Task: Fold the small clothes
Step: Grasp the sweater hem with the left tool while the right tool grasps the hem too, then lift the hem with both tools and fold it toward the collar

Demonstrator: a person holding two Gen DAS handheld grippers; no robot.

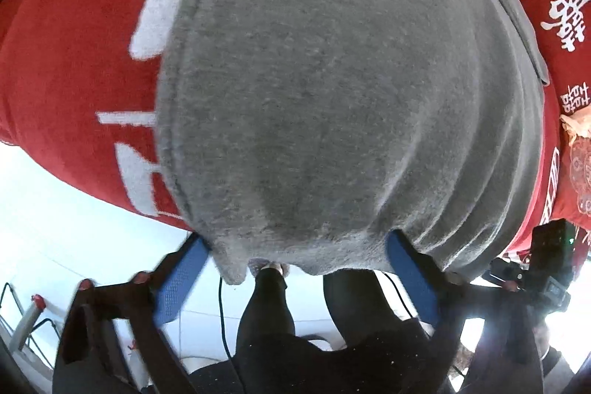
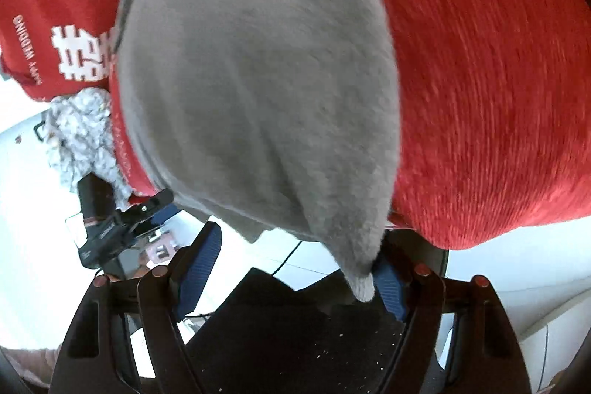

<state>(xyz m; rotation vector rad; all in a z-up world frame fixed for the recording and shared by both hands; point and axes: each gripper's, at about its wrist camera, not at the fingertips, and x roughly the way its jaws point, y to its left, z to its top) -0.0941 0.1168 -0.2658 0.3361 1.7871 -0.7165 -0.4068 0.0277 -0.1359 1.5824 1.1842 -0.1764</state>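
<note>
A: Blue ribbed pads [image 1: 181,283] of the left gripper [image 1: 295,279] sit closest to the lens. They're spread wide w/ the hem of the soft grey knit garment [image 1: 332,98] sagging btwn them. Nothing pinched that I can see.

B: Right gripper [image 2: 295,277] same?

A: Jaws apart too. But a pointed grey corner [image 2: 364,290] hangs right against the inner face of one blue pad [image 2: 388,283]. Touching, not clamped, since the other pad [image 2: 201,264] is well off to the side.

B: Where's the garment overall?

A: Lying on the red plush cloth w/ white characters [image 1: 74,43], near edge drooping twd both grippers. Fills most of both views. Can't tell what kind of garment, too close and blurry.

B: Handling?

A: Prob light and floppy. Fleecy jersey, no stiffness, drapes in soft ridges. It'll sag if held at one point, so take two corners at once. Not slippery, and the ribbed pads should bite fine. Not fragile.

B: Grasp pts?

A: The hanging corner for the right, the stitched hem edge [image 1: 229,268] for the left. Seams are thicker, so better purchase. Keep the pinch shallow so it doesn't snag the red cloth under it.

B: Other stuff?

A: Crumpled white-grey speckled fabric [image 2: 81,132] off the far side in the right view. Leave it.
</note>
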